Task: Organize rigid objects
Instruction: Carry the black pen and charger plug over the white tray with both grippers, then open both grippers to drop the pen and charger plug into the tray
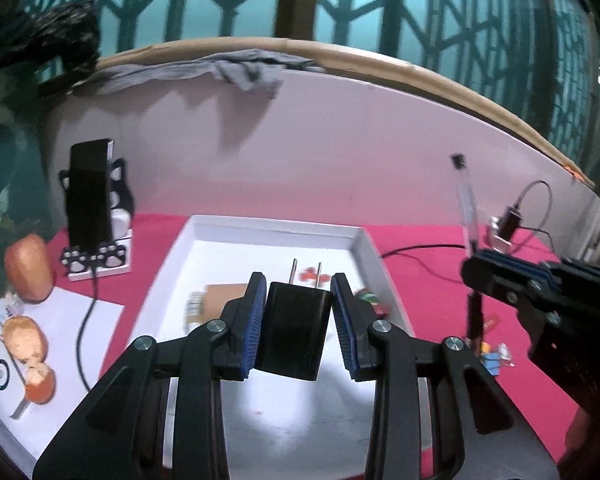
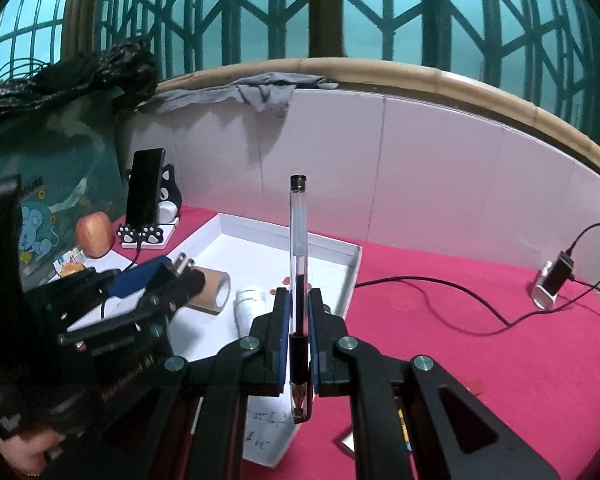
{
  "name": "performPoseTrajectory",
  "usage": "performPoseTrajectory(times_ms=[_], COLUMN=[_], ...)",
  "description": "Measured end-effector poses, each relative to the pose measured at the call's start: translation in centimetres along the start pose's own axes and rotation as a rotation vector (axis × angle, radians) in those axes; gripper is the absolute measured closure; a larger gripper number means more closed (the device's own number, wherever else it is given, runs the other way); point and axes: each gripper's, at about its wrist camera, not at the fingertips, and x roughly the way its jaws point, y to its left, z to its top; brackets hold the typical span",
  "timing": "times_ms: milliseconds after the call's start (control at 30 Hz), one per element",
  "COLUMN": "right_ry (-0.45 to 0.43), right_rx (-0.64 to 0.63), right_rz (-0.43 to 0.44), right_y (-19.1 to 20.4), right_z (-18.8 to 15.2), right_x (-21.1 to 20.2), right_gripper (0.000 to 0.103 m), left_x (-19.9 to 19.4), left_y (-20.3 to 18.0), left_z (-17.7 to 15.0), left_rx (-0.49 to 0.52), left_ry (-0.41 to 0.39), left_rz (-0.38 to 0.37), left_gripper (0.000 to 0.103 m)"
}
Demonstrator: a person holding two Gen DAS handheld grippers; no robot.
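My left gripper (image 1: pixel 299 293) is shut on a black plug adapter (image 1: pixel 294 330), prongs pointing away, held above the white tray (image 1: pixel 364 248). My right gripper (image 2: pixel 299 299) is shut on a clear pen (image 2: pixel 298 264) that stands upright with its black cap on top; it hovers at the tray's right edge (image 2: pixel 350 276). The right gripper with the pen (image 1: pixel 466 208) shows at the right of the left wrist view. The left gripper with the adapter (image 2: pixel 188 276) shows at the left of the right wrist view. In the tray lie a brown tape roll (image 2: pixel 212 290) and a white cylinder (image 2: pixel 250 304).
A phone on a cat-shaped stand (image 2: pixel 146 200) stands at the back left. An apple (image 2: pixel 94 234) and other fruit (image 1: pixel 24 340) lie on the left. A small device with a black cable (image 2: pixel 552 280) sits on the red cloth at the right. A white wall panel (image 2: pixel 420 168) runs behind.
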Motion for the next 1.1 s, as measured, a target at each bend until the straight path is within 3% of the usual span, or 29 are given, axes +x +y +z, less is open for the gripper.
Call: performPoseTrajectory(times_ms=[200,567,933,1100], right_ry=[0.025,0.086,0.154,0.165], right_rx=[-0.016,-0.043,-0.024,-0.028], right_rz=[0.005,-0.067,-0.077,-0.087], right_y=[1.1,2.6,2.7,2.8], right_z=[0.0,0.1,-0.7,-0.9], right_x=[1.8,6.4,8.8,9.3], right_gripper=[0.096,0.096,0.096,0.096], left_x=[1.5,5.1,8.3,8.6], left_y=[2.8,5.1,5.4,5.4], left_z=[0.0,1.1,0.2,0.1], left_rx=[-0.033,0.011,0.03,0.027], left_ry=[0.021,0.067,0.153,0.157], left_rz=[0.055,0.18,0.198,0.197], left_gripper=[0.07,0.07,0.07,0.07])
